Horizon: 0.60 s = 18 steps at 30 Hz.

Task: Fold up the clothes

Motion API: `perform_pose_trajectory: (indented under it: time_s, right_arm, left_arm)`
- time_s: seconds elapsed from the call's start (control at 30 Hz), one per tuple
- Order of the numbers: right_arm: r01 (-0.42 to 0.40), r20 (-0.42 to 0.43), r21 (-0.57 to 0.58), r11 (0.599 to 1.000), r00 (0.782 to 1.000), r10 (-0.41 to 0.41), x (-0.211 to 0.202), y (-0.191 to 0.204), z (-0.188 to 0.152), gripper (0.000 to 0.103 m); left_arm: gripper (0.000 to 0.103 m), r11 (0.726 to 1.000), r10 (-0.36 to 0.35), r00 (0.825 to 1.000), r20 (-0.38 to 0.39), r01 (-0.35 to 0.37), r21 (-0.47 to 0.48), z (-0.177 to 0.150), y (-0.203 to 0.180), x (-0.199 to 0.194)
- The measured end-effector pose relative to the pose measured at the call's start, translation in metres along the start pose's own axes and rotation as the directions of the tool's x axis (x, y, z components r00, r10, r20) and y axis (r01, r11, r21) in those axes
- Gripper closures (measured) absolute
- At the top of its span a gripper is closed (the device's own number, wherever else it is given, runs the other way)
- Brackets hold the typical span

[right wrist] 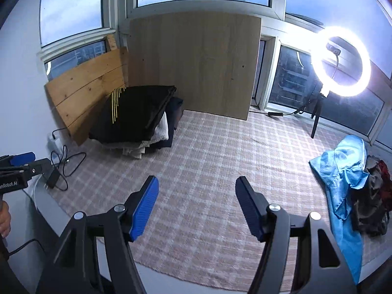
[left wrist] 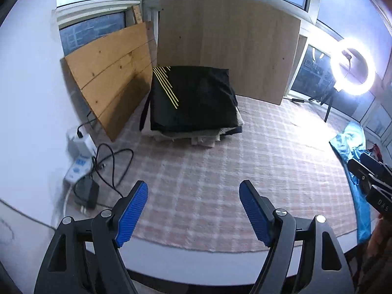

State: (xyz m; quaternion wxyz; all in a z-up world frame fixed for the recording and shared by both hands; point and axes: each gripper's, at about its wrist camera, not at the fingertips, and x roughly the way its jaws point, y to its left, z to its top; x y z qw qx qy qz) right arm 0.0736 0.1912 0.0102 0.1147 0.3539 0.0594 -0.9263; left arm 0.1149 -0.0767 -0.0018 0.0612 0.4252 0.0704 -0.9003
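Note:
A stack of folded clothes [left wrist: 193, 103] lies at the back left of the plaid rug, topped by a black garment with yellow stripes; it also shows in the right wrist view [right wrist: 137, 120]. A crumpled light blue garment [right wrist: 345, 171] lies at the right with dark and red clothes [right wrist: 374, 196] beside it; the blue garment shows in the left wrist view [left wrist: 352, 152]. My left gripper [left wrist: 193, 191] is open and empty above the rug. My right gripper [right wrist: 197, 186] is open and empty above the rug, left of the blue garment.
The pink plaid rug [right wrist: 220, 159] covers the surface. Wooden boards [left wrist: 227, 44] lean at the back. A lit ring light [right wrist: 340, 61] on a stand is at the back right. A power strip, adapter and cables [left wrist: 93, 169] lie at the left edge.

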Motion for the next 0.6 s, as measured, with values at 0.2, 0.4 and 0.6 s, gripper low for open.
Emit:
perform_pose_trajectory:
  time_s: [0.2,0.4,0.6]
  right_arm:
    - [-0.030,-0.005,-0.022,0.999,1.000,0.030,-0.009,-0.021,-0.007,0.039]
    - [-0.050,-0.005,-0.044,0.998,0.999,0.050,-0.014,-0.032,-0.013,0.039]
    - [-0.056,0.002,-0.056,0.997,0.998,0.057,-0.016,-0.035,-0.014,0.039]
  left_arm:
    - [0.028,0.999,0.036,0.999,0.013,-0.036,-0.032,-0.016,-0.018,-0.018]
    - [0.028,0.997,0.058,0.998,0.026,-0.056,-0.046,-0.024,-0.030,-0.028]
    - [0.028,0.995,0.090,0.995,0.042,-0.088,-0.048,-0.024,-0.036,-0.035]
